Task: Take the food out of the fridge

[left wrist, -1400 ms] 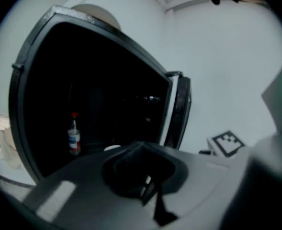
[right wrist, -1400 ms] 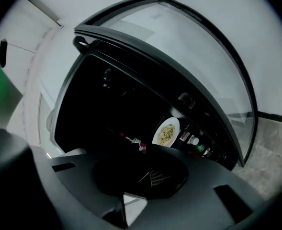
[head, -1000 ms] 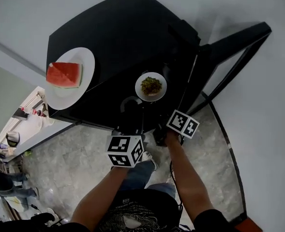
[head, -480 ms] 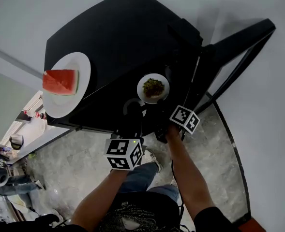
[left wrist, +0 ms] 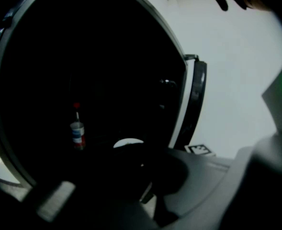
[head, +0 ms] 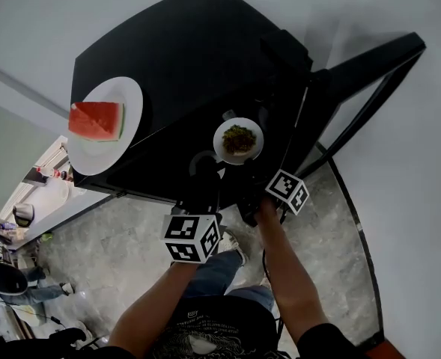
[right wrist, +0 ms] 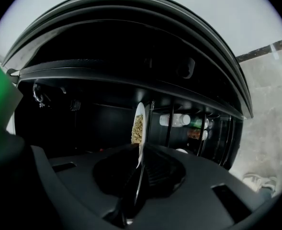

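White and round, the small plate of greenish-brown food [head: 239, 140] sits at the mouth of the black fridge [head: 190, 58]. Its near rim is pinched edge-on between the jaws of my right claw [head: 245, 169], which have just been closing. I judge the grasp made and the withdrawal due: draw the plate straight out toward me, kept level, clear of the open door [head: 362, 88]. My left claw [head: 204, 176] hangs just beside, its jaws too dark to read. On the fridge top, well apart, a large white plate [head: 93, 154] carries a red watermelon slice [head: 96, 120].
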### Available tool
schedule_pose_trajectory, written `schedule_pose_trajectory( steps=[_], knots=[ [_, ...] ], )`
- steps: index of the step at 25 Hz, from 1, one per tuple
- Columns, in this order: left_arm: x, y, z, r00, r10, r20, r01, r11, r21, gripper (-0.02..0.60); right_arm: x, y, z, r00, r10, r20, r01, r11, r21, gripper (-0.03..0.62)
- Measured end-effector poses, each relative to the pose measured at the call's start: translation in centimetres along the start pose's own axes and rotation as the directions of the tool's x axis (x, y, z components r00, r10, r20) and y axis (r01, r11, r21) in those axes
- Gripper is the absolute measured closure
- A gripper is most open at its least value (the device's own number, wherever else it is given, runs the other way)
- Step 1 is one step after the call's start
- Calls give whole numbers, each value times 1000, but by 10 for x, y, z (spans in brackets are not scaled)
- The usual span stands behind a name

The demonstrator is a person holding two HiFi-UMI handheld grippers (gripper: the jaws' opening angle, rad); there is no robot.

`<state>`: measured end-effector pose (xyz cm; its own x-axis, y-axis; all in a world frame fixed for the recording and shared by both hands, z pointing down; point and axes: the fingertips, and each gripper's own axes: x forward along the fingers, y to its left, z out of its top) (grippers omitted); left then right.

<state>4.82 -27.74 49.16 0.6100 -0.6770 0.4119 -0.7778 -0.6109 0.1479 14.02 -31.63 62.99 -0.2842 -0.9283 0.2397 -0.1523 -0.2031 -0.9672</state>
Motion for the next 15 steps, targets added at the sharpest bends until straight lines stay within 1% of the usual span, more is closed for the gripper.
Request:
schedule_pose_trajectory(
  steps=[3,7,10,13,15],
  knots=[
    [-2,1,0,1000,2,0,-2,1000,0,580,4,1,2,1000,15,2,-15,1000,23,570],
    [-4,5,1,1000,11,-5,-11,1000,6,580,11,0,5,1000,-13,-8,13,1000,22,571],
    [-6,7,2,1000,20,-5,-20,1000,5,580,11,3,6,1000,5,-8,-4,998,55,582],
    [-8,7,4,1000,29,5,-29,1000,0,580,8,9,5,1000,11,-27,-10,999,39,583],
    [-11,6,6,999,38,17,-38,999,-5,580,3,15,2,999,30,-40,-28,999,45,583]
  ],
)
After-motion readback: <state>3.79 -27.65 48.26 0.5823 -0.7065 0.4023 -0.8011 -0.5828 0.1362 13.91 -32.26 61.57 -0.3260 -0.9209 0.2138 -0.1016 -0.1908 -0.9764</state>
